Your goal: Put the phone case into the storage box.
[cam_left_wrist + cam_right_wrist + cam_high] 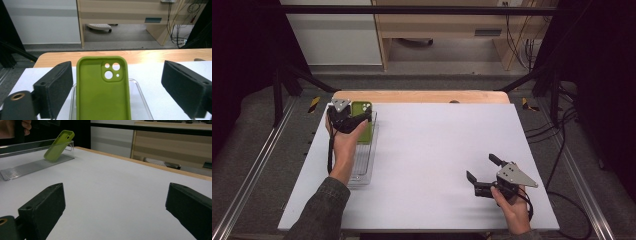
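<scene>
Here the left tongs [117,85] stood wide apart, one black padded jaw on either side of the green phone case [102,92] and neither touching it, so nothing was held. The right tongs [482,175] were likewise spread and empty, resting low over the bare right part of the tabletop [437,150], well apart from the case. The case itself leaned in the far end of a clear plastic tray [362,172] at the left side of the tabletop, its lower edge down on the tray's ribbed floor and its upper end, the end with the camera cut-outs, propped against the tray's far wall (the right gripper view showed this tilt plainly). Its hollow inner face looked toward the left tongs. It looked like a thin moulded shell, matte and probably rubbery, so I judged it light, not fragile, and likely to flex or bow if squeezed hard across its open width. The better hold seemed to be across the two long side rims near the middle, where the raised lip stiffens it, with gentle pressure; a grip at the top by the camera holes would leave the rest hanging. The tray was transparent, narrow and long, with low walls and fine ridges along its bottom, and probably slid easily on the smooth pale sheet that covered the tabletop. A strip of bare wood edged that sheet at the far side.
</scene>
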### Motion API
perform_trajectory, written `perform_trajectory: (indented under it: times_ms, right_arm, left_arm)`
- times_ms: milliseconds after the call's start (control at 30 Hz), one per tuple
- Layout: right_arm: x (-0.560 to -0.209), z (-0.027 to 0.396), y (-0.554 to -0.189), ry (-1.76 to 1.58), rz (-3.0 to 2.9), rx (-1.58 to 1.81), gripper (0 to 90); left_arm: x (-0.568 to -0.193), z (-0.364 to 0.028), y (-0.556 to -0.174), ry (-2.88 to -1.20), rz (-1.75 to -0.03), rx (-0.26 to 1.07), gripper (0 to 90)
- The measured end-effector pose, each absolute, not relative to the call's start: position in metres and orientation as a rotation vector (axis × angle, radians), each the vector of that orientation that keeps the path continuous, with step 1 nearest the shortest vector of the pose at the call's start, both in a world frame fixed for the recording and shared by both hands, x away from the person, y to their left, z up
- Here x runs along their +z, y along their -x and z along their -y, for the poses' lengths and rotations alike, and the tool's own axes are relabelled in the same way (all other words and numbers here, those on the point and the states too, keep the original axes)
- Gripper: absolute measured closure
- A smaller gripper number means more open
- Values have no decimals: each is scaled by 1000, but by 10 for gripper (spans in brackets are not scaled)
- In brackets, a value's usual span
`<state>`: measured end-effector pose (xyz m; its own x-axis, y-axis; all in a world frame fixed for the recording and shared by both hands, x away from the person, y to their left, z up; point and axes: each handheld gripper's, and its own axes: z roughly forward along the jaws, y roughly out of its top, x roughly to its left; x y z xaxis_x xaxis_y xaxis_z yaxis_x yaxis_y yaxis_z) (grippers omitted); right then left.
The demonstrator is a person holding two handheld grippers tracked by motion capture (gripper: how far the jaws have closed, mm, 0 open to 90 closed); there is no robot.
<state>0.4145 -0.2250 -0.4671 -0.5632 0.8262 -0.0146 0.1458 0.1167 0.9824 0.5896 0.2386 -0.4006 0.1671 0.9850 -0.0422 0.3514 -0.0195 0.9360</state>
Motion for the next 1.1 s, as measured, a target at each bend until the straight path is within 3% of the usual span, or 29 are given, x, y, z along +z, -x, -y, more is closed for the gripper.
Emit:
perform_trajectory:
  times_ms: [1100]
  right_arm:
    - [-467, 225, -414, -946, -1810, 1486, 27]
  left_arm:
    - [-384, -237, -561, -1576, -1215, 787, 44]
